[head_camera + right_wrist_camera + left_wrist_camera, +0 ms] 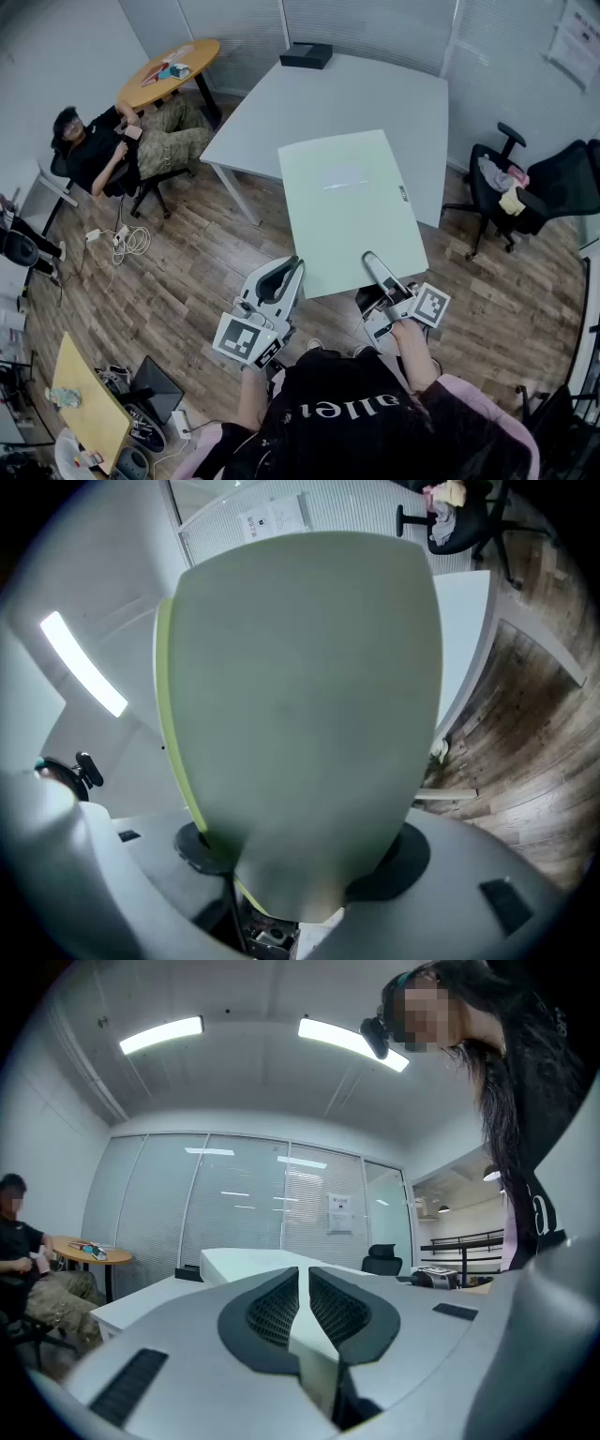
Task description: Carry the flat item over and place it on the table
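A pale green flat board (352,211) hangs level in the air in front of the person, its far end over the near edge of the big white table (281,112). My left gripper (292,267) is shut on the board's near left corner. In the left gripper view the thin board edge (314,1354) sits pinched between the dark pads (272,1312). My right gripper (372,261) holds the near right part. In the right gripper view the board (300,686) fills the frame and runs down between the jaws.
A person (103,150) sits at the left beside a round wooden table (169,70). A black box (307,56) lies on the white table's far edge. Office chairs (525,187) stand at the right. Cables (122,242) lie on the wooden floor.
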`<act>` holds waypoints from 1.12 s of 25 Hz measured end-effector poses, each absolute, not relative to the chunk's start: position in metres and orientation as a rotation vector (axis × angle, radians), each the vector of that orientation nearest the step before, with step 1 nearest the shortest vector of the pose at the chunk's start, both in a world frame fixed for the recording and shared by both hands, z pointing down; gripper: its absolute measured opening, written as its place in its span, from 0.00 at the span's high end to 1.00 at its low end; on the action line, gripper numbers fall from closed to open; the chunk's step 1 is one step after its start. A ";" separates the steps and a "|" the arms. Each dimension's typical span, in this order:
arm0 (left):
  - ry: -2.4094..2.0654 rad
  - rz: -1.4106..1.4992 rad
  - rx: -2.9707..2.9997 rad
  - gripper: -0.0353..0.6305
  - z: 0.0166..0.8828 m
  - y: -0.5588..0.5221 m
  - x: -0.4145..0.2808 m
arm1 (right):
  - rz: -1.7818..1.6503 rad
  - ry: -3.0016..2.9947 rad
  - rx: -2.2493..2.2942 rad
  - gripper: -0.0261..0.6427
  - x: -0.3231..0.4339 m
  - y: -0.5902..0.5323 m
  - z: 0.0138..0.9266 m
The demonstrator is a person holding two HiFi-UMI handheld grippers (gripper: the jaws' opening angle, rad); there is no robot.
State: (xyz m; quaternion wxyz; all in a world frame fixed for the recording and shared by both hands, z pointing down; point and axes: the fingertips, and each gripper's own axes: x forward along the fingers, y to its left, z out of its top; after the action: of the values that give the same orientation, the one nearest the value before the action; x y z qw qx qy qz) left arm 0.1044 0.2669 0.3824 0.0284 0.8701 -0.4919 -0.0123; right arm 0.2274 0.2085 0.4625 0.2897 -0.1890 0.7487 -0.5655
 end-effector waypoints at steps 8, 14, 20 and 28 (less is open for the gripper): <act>-1.486 -0.026 2.714 0.87 0.384 0.261 0.088 | -1.497 1.987 -0.499 0.51 0.212 0.209 0.463; -1.445 -0.008 2.730 0.87 0.389 0.264 0.077 | -1.498 1.923 -0.503 0.51 0.204 0.212 0.470; -1.427 -0.003 2.717 0.87 0.398 0.269 0.052 | -1.488 1.931 -0.539 0.51 0.191 0.222 0.472; -1.431 -0.041 2.677 0.87 0.410 0.262 0.040 | -1.502 1.946 -0.574 0.51 0.188 0.215 0.477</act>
State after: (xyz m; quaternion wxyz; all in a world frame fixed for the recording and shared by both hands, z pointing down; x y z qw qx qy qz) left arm 0.0400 0.2621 0.4097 0.0527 0.8806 -0.4707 -0.0136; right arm 0.1880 0.2147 0.4772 0.3039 -0.2168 0.7344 -0.5668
